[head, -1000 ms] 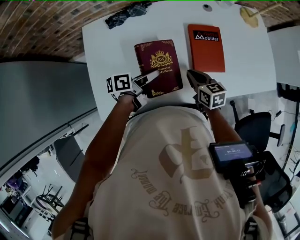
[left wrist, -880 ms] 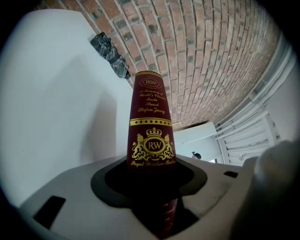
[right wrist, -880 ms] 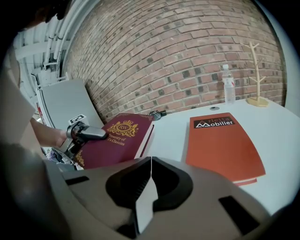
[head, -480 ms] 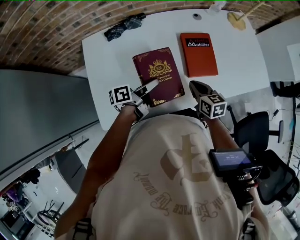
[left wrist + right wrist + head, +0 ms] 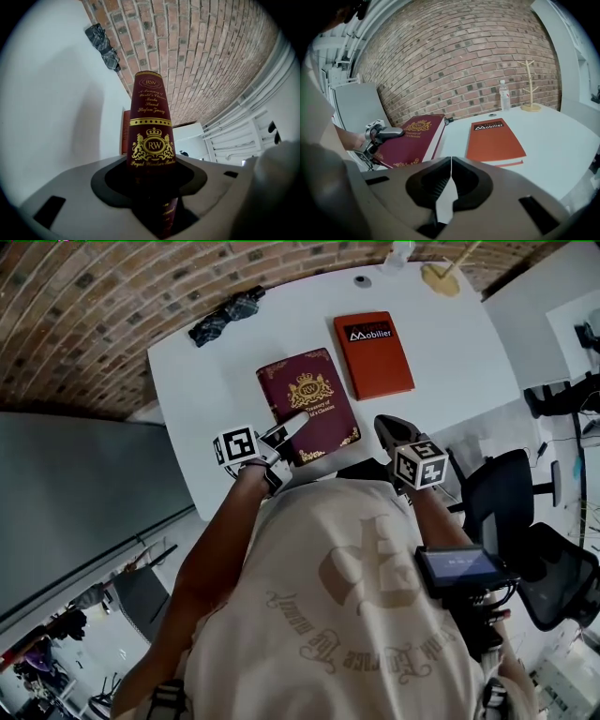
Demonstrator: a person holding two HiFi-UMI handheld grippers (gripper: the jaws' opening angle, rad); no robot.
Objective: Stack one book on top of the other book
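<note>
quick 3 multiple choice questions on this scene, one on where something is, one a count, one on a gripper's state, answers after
1. In the head view, where does the orange book lie relative to the maroon book?
A. to its right, apart from it
B. on top of it
C. under it

2. How many books are in view?
A. one
B. two
C. four

3. What is the left gripper doing?
A. hanging open over nothing
B. clamped on the maroon book
C. clamped on the orange book

Answers:
1 A, a strip of bare table shows between them.
2 B, only the maroon and the orange one show.
3 B, its own view shows that book's spine between its jaws.
</note>
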